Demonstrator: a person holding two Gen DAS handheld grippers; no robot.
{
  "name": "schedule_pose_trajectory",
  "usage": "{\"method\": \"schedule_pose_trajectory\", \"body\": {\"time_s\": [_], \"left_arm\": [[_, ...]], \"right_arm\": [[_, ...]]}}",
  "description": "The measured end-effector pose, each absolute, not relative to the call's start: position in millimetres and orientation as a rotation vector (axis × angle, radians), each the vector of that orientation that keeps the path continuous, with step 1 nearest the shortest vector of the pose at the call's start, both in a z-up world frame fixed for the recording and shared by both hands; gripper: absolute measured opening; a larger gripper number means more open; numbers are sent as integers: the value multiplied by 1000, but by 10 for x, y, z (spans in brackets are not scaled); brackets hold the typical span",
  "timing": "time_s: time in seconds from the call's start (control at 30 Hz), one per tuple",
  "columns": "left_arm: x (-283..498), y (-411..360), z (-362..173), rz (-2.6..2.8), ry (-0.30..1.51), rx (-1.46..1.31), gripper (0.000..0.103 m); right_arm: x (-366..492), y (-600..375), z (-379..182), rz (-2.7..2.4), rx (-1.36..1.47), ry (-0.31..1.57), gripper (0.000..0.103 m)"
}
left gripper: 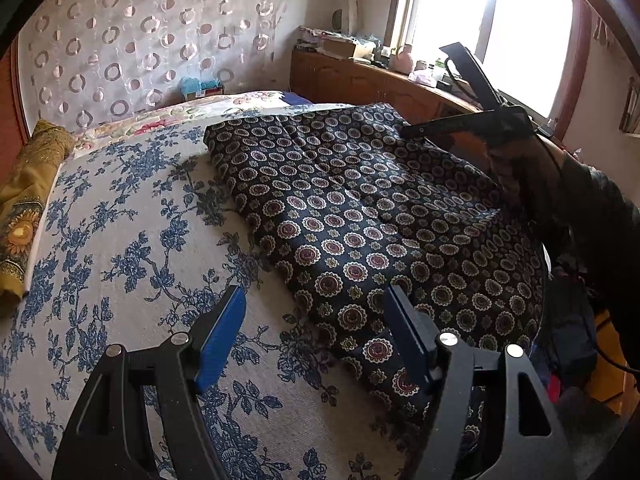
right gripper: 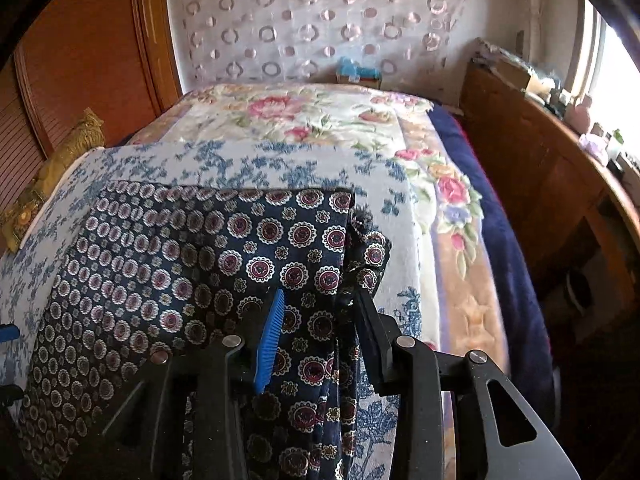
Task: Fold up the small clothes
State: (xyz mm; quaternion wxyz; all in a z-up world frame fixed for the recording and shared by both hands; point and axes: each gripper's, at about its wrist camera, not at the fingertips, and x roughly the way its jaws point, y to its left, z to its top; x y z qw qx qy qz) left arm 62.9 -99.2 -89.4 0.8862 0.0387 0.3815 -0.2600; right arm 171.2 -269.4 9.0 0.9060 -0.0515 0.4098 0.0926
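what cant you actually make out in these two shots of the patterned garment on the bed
- Left wrist view: the near right edge of the dark patterned garment is covered by the left tool.
- Left wrist view: the right tool's grip is backlit by the window.
- Right wrist view: the garment's lower part is cut off by the frame edge and hidden behind the tool's body.

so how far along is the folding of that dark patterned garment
Done: the navy medallion-print garment lies spread on the blue floral bedspread, and a doubled right edge suggests one fold is in.
In hand: the right tongs sit open around that doubled edge; the left tongs are open at the near hem, holding nothing.
Left: the garment remains large and loose, so further folds and squaring up seem to remain.
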Motion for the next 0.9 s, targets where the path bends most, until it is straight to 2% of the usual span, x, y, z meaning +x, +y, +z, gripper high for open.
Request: {"method": "schedule_pose_trajectory", "body": {"time_s": [0.07,0.37,0.43,0.53,0.6,0.7,0.9], "left_arm": [[634,-998,-913,-541,804,82,72],[636,-992,-965,-549,826,79,71],[627,-985,-971,-554,829,74,63],[594,-973,-991,-577,845,55,52],[566,-982,-1011,-600,862,48,46],[509,-1021,-1019,-622,871,58,38],[455,-1086,-1011,-639,890,79,37]], "right_arm": [[1732,-2729,95,221,-95,851,4],[1542,-2860,238,111,-122,780,2],[1498,-2827,258,112,-135,776,2],[1371,-2789,306,119,-138,765,12],[1221,-2771,339,131,-138,749,37],[963,-2642,318,171,-150,736,44],[331,-2491,252,242,-180,741,49]]}}
